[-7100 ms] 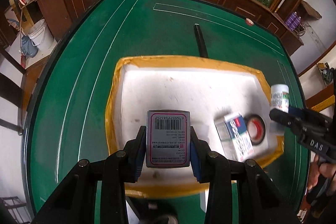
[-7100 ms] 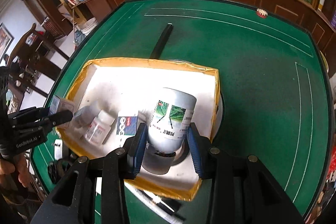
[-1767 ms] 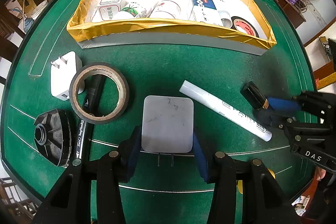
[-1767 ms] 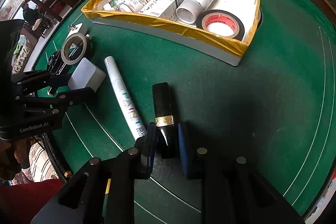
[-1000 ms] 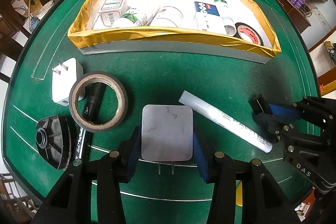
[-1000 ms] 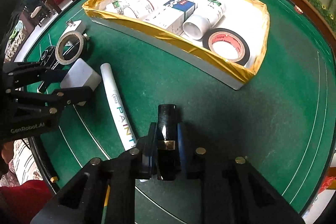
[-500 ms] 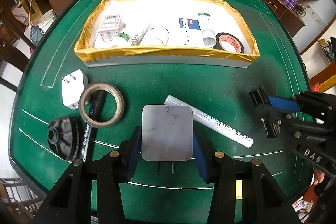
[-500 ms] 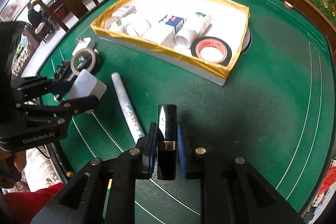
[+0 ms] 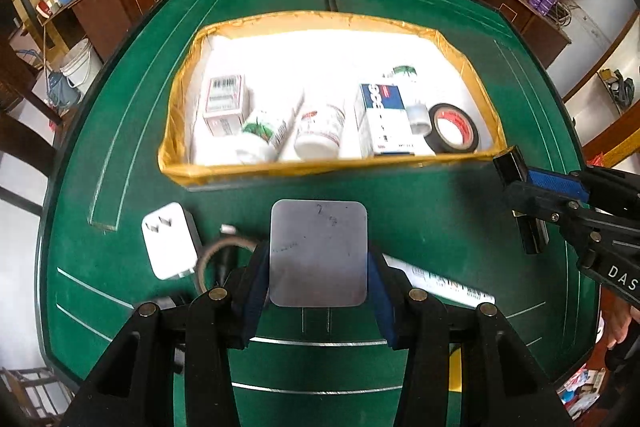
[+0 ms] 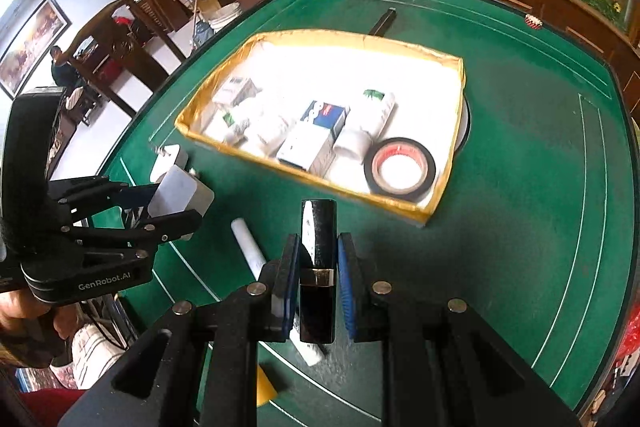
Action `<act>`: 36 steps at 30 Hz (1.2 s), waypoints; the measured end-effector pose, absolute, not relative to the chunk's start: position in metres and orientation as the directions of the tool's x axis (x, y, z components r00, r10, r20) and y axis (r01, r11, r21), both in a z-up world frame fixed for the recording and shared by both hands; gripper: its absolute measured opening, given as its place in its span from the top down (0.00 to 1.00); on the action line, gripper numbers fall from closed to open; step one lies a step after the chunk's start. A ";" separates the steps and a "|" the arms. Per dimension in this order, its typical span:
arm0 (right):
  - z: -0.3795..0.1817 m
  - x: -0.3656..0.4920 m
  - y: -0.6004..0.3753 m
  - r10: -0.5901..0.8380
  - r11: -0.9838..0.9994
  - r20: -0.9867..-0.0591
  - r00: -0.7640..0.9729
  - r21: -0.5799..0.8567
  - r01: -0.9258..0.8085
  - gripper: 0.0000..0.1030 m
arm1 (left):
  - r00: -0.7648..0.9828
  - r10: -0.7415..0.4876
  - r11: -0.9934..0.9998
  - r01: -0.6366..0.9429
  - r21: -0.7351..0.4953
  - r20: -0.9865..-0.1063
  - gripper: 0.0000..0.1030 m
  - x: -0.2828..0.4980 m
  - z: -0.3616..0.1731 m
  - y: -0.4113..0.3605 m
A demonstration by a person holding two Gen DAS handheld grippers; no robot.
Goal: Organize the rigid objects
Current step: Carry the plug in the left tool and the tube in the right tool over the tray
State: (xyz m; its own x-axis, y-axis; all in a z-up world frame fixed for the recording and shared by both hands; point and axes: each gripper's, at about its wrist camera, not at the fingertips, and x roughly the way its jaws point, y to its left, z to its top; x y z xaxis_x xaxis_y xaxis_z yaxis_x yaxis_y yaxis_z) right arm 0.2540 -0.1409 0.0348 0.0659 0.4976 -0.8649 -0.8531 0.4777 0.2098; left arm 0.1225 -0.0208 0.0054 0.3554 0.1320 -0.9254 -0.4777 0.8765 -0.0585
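My left gripper (image 9: 318,261) is shut on a white square plug adapter (image 9: 319,253), held above the green table in front of the yellow-rimmed box (image 9: 320,167). It also shows in the right wrist view (image 10: 178,195). My right gripper (image 10: 319,257) is shut on a black lipstick tube with a gold band (image 10: 317,267), held above the table near the box's front right corner (image 10: 430,215). The tube also shows in the left wrist view (image 9: 516,179). The box holds cartons, pill bottles and a black tape roll (image 9: 454,128).
On the green table (image 9: 420,207) lie a white paint marker (image 9: 444,285), a second white plug adapter (image 9: 170,245), a brown tape roll (image 9: 220,259) partly hidden by my left fingers, and a black pen beyond the box (image 10: 384,21). Wooden cabinets ring the table.
Both grippers have lifted with their objects and moved forward toward the box. The box now looks nearer, and the items left on the table have dropped lower in view.
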 end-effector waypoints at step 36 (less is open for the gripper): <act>0.049 0.312 -0.127 0.478 0.618 -0.857 0.193 0.172 -0.767 0.83 | 0.404 0.112 0.880 -0.465 -0.099 -0.908 0.53 0.176 0.034 0.061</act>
State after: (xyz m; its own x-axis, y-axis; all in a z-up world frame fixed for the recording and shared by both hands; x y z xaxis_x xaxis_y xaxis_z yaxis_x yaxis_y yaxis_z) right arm 0.3116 -0.1274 0.0493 0.1934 0.4784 -0.8566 -0.7674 0.6178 0.1718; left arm 0.1763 0.0609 0.0341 0.4037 0.1115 -0.9081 -0.4648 0.8799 -0.0986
